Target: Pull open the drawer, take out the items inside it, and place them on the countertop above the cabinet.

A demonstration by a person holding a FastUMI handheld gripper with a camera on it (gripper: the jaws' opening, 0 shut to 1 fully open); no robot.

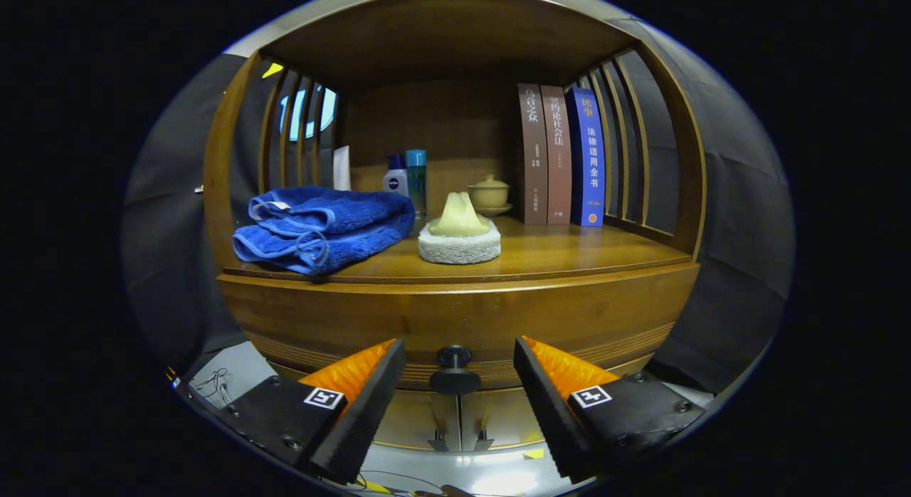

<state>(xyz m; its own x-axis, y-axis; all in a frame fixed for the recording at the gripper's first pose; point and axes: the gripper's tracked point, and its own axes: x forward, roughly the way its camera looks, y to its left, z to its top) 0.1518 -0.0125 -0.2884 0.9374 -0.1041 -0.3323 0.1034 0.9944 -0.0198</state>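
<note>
Wood fills most of what the gripper view takes in: a warm brown cabinet (455,312) with a curved front, its countertop (555,258) set back inside a roofed alcove with slatted sides. Dark booth cloth hangs at nine and three o'clock of the cabinet.

On the countertop, starting at the left, a folded blue towel (324,226) lies at the front edge. Behind it, toward the back wall, stand a small white-and-blue bottle (396,178) and a taller teal-capped one (416,180) (a pale card leans just left of them, too dim to identify). A round white sponge pad (459,244) sits near the middle with a pale yellow-green lump (459,216) on top. At one o'clock from it is a small lidded cup on a saucer (490,194), then three upright books (561,155) against the right slats.

Below the countertop runs the drawer (455,326) front, closed, its dark knob (454,369) low in the centre. The gripper (459,390) is spread wide, fingers either side of the knob and clear of it. Whatever the drawer contains is hidden. Thin wires lie at seven o'clock, hard to make out.
</note>
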